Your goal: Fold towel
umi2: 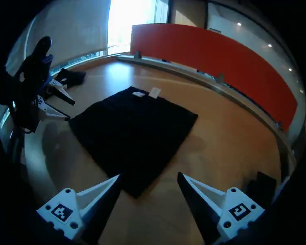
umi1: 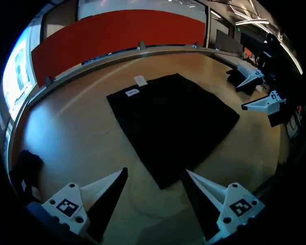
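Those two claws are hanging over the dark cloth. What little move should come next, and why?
Probably lower each gripper onto the corner in front of it and close. The black towel lies flat on the wooden table, and the left gripper and right gripper are both open, empty, each with a towel corner between its fingers.

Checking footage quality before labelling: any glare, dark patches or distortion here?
Left gripper view: window blown out at the left, towel a featureless black, table with its far edge bowed by fisheye. Right gripper view: window overexposed, glare on the table beneath it.
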